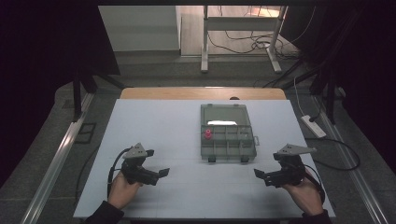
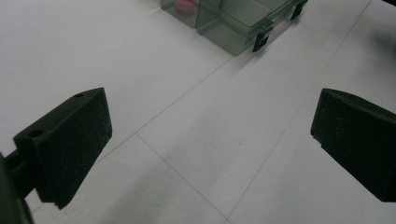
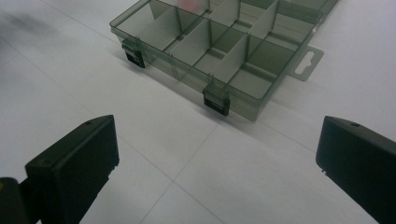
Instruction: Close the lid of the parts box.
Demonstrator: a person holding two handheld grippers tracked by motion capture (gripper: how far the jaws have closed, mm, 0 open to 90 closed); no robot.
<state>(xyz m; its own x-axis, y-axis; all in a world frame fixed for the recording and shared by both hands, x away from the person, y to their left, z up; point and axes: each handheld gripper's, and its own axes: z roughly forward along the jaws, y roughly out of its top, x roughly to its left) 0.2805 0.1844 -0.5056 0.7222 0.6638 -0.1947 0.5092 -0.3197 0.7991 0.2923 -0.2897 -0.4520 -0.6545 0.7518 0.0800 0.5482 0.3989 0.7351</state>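
Observation:
A clear grey-green compartment box [image 1: 233, 145] lies open on the white table [image 1: 154, 126], its lid [image 1: 224, 114] folded flat behind it. A small red-pink piece [image 1: 207, 135] sits in a back left compartment. My left gripper [image 1: 163, 172] is held low at the front left, open and with nothing in it, well short of the box. My right gripper [image 1: 258, 174] mirrors it at the front right, also open with nothing in it. The left gripper view has wide-apart jaws [image 2: 212, 126], the box corner [image 2: 224, 35] and the pink piece [image 2: 184, 5]. In the right gripper view the gripper [image 3: 217, 144] faces the box's latches [image 3: 216, 100].
A wooden desk edge [image 1: 203, 93] borders the table's far side. A white power strip [image 1: 314, 126] and cables lie on the floor at the right. A metal rail [image 1: 56, 158] runs along the left. A table frame [image 1: 204, 46] stands farther back.

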